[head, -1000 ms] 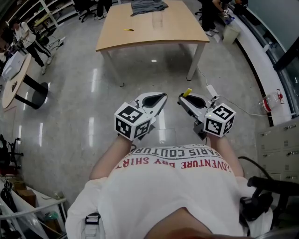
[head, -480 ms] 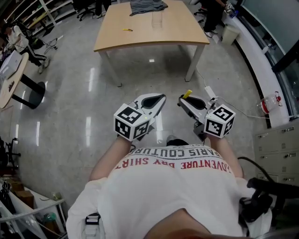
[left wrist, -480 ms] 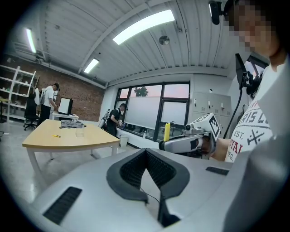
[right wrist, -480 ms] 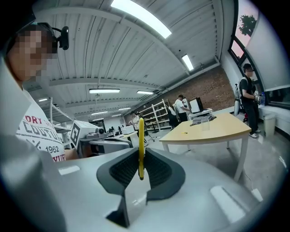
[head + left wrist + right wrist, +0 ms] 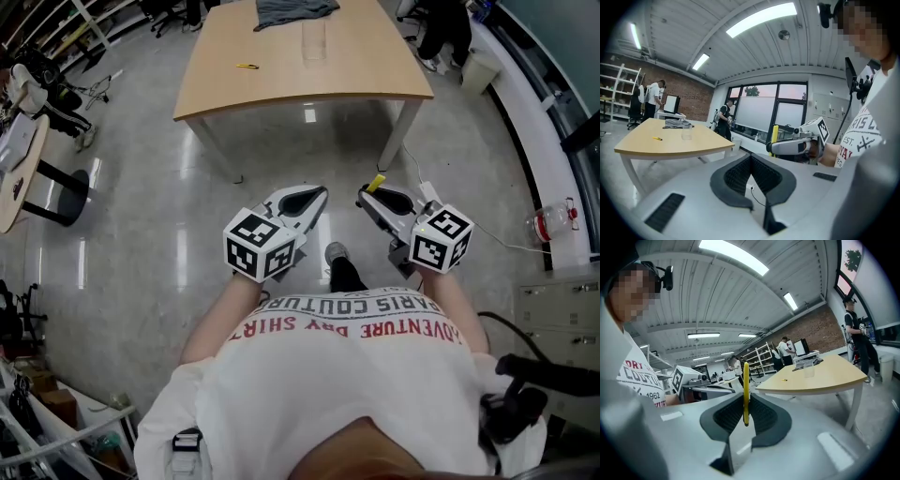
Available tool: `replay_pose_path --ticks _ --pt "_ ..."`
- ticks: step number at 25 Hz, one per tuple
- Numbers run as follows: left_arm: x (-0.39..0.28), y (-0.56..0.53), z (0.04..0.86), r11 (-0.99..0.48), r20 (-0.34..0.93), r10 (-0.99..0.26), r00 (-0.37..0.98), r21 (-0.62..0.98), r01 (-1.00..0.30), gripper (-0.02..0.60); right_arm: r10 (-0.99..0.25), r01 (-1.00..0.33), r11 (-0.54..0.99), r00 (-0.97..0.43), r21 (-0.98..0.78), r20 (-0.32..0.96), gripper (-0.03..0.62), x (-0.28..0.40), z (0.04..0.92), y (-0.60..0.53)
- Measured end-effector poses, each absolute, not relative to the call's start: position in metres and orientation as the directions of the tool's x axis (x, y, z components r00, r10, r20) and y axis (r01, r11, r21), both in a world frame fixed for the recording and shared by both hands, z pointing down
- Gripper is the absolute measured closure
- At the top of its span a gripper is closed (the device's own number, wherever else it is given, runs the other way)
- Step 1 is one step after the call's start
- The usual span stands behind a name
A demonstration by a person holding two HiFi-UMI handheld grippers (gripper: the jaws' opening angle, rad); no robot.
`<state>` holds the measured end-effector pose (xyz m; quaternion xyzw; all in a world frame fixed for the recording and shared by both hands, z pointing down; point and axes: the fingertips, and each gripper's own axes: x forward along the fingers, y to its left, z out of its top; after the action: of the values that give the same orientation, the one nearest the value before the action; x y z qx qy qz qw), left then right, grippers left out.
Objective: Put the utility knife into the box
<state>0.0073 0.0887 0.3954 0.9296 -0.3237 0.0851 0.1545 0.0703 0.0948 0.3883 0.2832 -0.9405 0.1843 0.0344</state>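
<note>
The right gripper (image 5: 746, 401) had its fingers clamped on the yellow utility knife (image 5: 746, 378), upright at frame centre. The left gripper (image 5: 751, 159) had its fingers together, empty. A clear box (image 5: 314, 41) stood on the tabletop (image 5: 375, 66) at upper centre, well apart from both.

An open lab-like workspace: brick wall (image 5: 693, 93), metal shelves (image 5: 614, 89), wooden table (image 5: 361, 67), monitor (image 5: 671, 104), polished floor (image 5: 141, 234).

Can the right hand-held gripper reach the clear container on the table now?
Probably not: the right hand-held gripper, shut on the yellow knife, hangs over floor well short of the table, and the clear container stands mid-top. Nothing blocks the walk.
</note>
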Motion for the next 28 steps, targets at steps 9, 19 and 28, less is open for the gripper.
replay_pose_path --ticks 9,19,28 --pt "0.05 -0.176 0.412 -0.689 0.323 -0.602 0.73 0.251 -0.68 0.58 -0.484 -0.527 0.771 -0.85 -0.357 0.21 0.553 0.117 0.407 -0.17" --pt "0.03 -0.327 0.392 -0.633 0.285 -0.68 0.676 0.236 -0.737 0.58 -0.483 -0.511 0.812 -0.86 -0.283 0.165 0.553 0.118 0.38 -0.337" --pt "-0.015 -0.445 0.387 -0.671 0.265 -0.655 0.708 0.227 -0.706 0.58 -0.504 -0.537 0.803 -0.844 -0.261 0.185 0.553 0.064 0.376 -0.446"
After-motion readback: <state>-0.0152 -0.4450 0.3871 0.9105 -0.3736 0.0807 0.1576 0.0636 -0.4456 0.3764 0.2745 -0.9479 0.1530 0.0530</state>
